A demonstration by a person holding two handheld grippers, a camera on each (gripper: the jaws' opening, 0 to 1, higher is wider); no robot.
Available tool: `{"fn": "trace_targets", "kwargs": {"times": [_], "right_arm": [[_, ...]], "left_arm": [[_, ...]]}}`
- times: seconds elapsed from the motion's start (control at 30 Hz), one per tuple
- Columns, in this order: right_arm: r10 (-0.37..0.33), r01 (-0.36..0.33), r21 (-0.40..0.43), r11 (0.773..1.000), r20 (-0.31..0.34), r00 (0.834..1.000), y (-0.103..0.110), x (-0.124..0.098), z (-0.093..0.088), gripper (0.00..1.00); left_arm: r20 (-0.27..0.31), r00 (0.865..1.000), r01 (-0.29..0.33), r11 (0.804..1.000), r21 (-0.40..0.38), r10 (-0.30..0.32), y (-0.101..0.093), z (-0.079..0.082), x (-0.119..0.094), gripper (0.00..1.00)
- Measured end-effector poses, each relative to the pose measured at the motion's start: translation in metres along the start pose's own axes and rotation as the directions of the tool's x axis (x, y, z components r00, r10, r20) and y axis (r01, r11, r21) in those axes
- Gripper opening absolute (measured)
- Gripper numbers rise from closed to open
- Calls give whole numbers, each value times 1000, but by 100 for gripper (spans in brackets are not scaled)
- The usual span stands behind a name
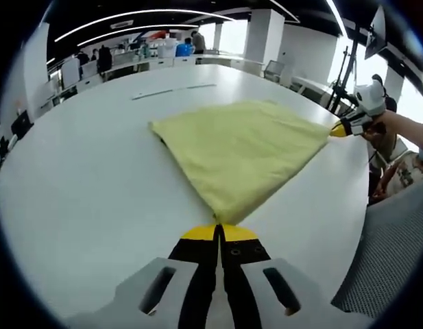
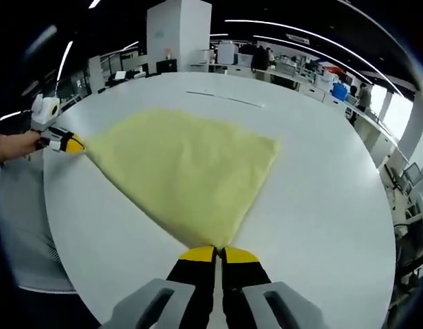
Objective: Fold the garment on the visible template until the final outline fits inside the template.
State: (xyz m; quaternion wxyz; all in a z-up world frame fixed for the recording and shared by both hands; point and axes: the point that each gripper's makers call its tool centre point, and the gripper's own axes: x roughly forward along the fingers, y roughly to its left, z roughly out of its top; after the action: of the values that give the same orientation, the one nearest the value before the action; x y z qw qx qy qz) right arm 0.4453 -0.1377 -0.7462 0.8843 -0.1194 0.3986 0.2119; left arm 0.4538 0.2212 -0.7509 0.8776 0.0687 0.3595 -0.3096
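I have a large white round table [image 1: 81, 205] under both cameras, and the yellow garment [image 1: 242, 154] lies spread on it, roughly in the middle of the near half. It is stretched between my two tools into a broad wedge, with one free corner pointing away across the table.

Progress, as I judge it: the cloth looks to be in at least two layers — one fold may already be in — but it is a wide, loose shape. I cannot make out any template outline on the table surface in either view, so I cannot confirm that the garment sits on it or fits inside it. I would rate the task as part-way at best, with further folds and the final fit check outstanding.

The left gripper [image 1: 219, 233] has its yellow-tipped jaws closed together on one corner of the garment; in the right gripper view it appears at the far left edge [image 2: 68, 144], pinching that same corner. The right gripper [image 2: 218, 255] is likewise clamped on the opposite corner, jaws together with the fabric running out from between them.

Containers: none on the table — nothing to report as held or stored. Thin pale strips [image 1: 171, 91] lie beyond the cloth; I cannot identify them. An office with desks and people lies behind.
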Motion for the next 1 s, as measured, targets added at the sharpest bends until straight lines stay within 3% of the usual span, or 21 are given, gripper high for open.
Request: {"fn": "trace_targets", "kwargs": {"times": [0.4,0.57,0.7,1.0], "right_arm": [[2,-1,24,1000,-3,1000,6,-9,-10,0],[1,-1,28,1000,-11,1000,8,-13,-16,0],[13,-13,29,999,-8,1000,10,-13,-19,0],[9,-9,62,998,9,1000,6,-11,-16,0]], "left_arm": [[-19,1000,-1,1000,17,2,-10,-7,-11,0],[-63,998,-8,999,54,12,-10,-17,-17,0],[-36,999,14,999,-41,-16,-14,-19,-20,0],[-27,999,18,998,-61,-20,-13,-16,-21,0]]}}
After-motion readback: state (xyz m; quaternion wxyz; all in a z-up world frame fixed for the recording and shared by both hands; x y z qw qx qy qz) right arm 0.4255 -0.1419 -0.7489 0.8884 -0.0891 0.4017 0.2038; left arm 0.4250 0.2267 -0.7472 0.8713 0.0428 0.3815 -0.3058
